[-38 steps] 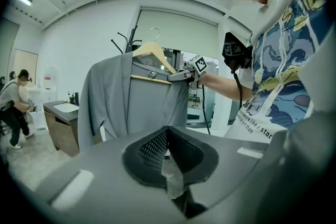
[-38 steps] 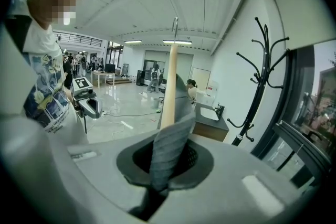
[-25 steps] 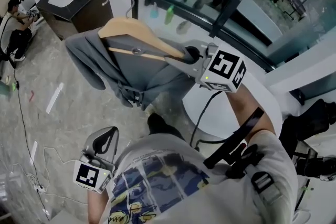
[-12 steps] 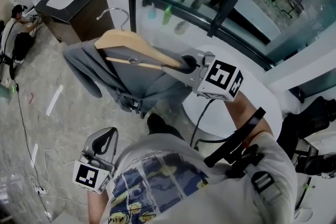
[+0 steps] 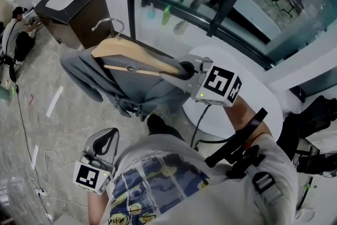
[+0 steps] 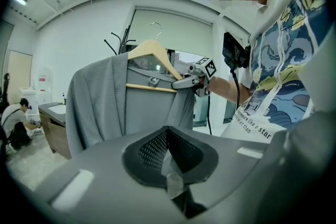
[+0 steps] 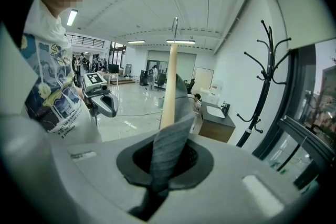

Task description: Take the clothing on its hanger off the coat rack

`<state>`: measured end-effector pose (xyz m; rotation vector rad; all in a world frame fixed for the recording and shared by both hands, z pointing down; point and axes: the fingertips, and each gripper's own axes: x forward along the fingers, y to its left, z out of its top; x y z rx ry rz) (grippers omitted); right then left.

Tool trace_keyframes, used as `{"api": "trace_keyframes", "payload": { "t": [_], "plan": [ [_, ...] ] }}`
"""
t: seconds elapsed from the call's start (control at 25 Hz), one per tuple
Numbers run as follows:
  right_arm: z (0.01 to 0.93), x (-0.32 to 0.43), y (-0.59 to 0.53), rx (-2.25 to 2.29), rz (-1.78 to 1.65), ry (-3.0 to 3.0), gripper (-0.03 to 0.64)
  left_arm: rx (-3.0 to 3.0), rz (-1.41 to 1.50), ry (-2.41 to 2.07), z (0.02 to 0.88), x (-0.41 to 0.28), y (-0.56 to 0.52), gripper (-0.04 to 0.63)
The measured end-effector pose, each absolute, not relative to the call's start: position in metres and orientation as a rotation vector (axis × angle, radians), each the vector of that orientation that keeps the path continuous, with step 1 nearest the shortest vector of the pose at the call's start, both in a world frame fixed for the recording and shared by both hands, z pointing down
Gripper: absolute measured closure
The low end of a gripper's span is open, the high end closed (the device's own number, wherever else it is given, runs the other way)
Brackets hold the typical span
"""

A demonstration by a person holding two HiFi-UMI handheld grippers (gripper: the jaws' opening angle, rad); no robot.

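Grey garment (image 5: 138, 84) hides part of the wooden hanger (image 5: 131, 53); right tool (image 5: 182, 68) clamps the cloth, left tool (image 6: 174, 182) closed.

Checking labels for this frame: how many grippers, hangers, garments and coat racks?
grippers: 2 (left gripper, right gripper)
hanger: 1
garment: 1
coat rack: 1
total: 5
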<state>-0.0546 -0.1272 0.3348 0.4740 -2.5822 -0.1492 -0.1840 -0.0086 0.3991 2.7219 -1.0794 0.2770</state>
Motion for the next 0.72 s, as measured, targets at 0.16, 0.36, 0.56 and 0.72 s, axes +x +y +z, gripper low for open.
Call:
{"api": "trace_keyframes", "payload": {
  "t": [0.16,0.36,0.56,0.72],
  "plan": [
    [0.336,-0.055,-0.126,0.468,-0.14,-2.585,0.609,2.725,0.284,-1.068,0.398,-0.182,-0.011,0.592],
    [0.342,-0.059,-0.121,0.471,-0.135,-2.58,0.609,2.734,0.281,-1.053,0.401,-0.184,-0.01,0.592],
    [0.345,-0.063,-0.129,0.47,-0.127,-2.569,0.609,2.727,0.28,-1.042,0.401,-0.189,-0.02,0.592],
    [0.347,-0.062,-0.136,0.458,-0.116,-2.563,0.609,2.716,0.282,-1.043,0.401,-0.187,-0.026,0.592]
  ]
}}
